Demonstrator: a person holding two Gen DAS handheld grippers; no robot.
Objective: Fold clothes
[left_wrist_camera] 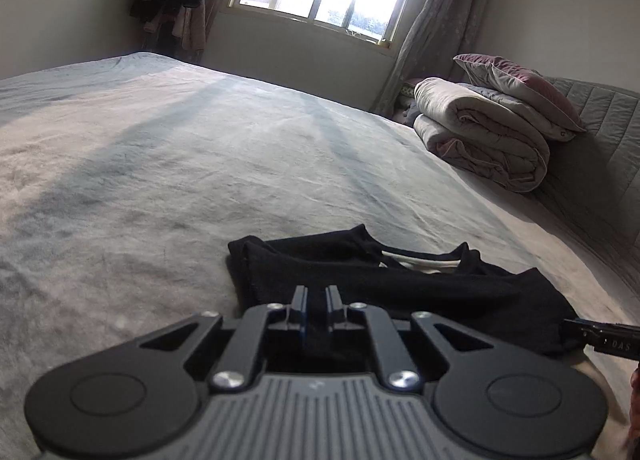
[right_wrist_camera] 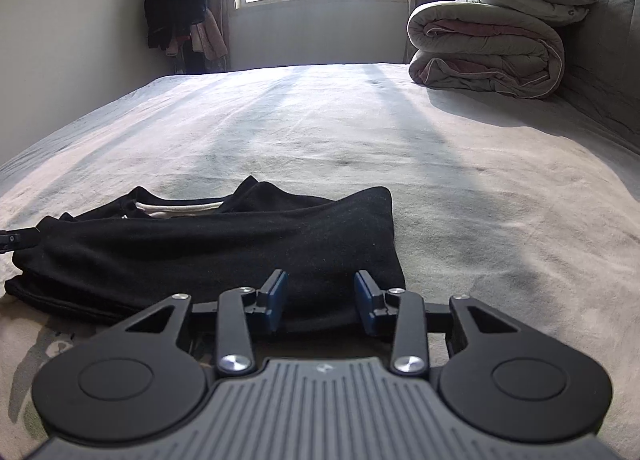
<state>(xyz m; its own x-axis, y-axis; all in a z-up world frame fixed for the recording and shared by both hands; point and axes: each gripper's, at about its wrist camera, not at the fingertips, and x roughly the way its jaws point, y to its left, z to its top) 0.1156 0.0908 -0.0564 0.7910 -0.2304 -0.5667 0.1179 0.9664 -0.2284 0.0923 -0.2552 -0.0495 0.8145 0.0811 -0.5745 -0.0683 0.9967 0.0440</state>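
- The black garment (right_wrist_camera: 224, 244) lies partly folded on the bed (right_wrist_camera: 460, 164), near its front edge, with a white drawstring showing.
- My left gripper (left_wrist_camera: 316, 296) is pressed nearly together, seemingly pinching the cloth's near edge; the dark view hides contact.
- My right gripper (right_wrist_camera: 321, 296) stands spread over the hem, gripping nothing.
- It looks soft, light and floppy: I'd hold corners and edges.

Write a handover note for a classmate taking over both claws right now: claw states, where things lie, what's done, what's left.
Left claw: shut, pinching the black garment at its near edge.
Right claw: open, the same garment's edge between its pads, not gripped.
Garment: lying on the bed, already folded into layers, white drawstring showing.
To do: close right claw, probably finish the fold.
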